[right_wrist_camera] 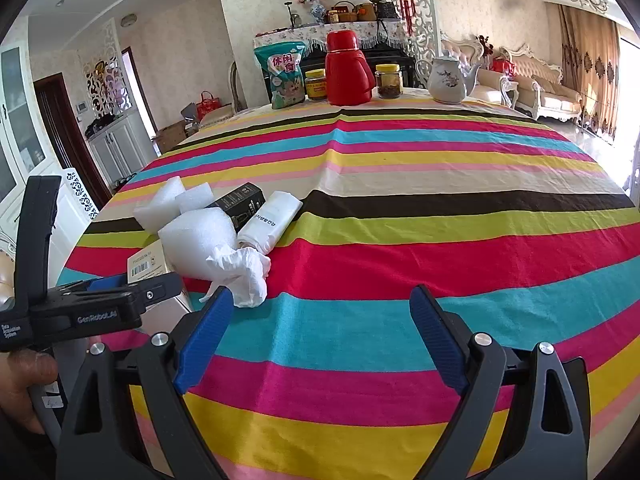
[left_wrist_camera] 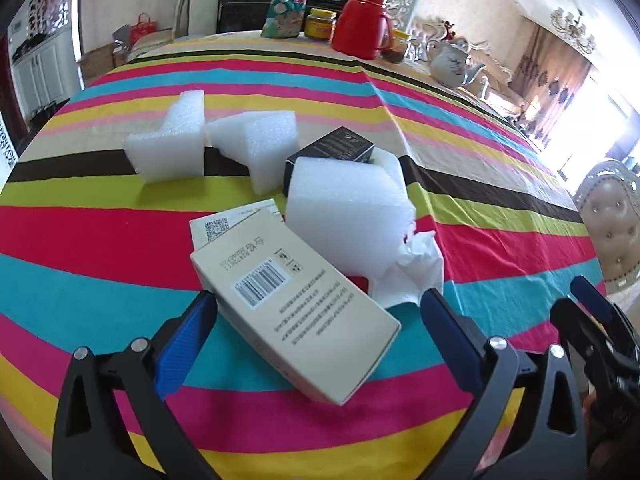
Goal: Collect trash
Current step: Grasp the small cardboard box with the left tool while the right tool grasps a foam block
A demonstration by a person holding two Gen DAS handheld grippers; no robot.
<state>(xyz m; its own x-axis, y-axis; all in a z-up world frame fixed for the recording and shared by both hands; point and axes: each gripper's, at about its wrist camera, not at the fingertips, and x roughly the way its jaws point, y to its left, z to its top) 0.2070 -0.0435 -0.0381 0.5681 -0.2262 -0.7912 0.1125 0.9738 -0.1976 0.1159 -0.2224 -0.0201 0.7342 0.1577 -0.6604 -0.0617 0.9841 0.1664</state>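
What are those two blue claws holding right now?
Nothing. The left gripper is open around the beige box without clamping it; the right gripper is open over bare tablecloth.

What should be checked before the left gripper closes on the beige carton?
1. Left gripper open: ok.
2. Beige carton between its fingers: ok.
3. Carton square to fingers: not ok, it lies diagonally.
4. Carton free of foam block: cannot tell, they overlap in the left wrist view.
5. Right gripper open and empty over the striped tablecloth: ok.
6. Trash container in view: not ok.
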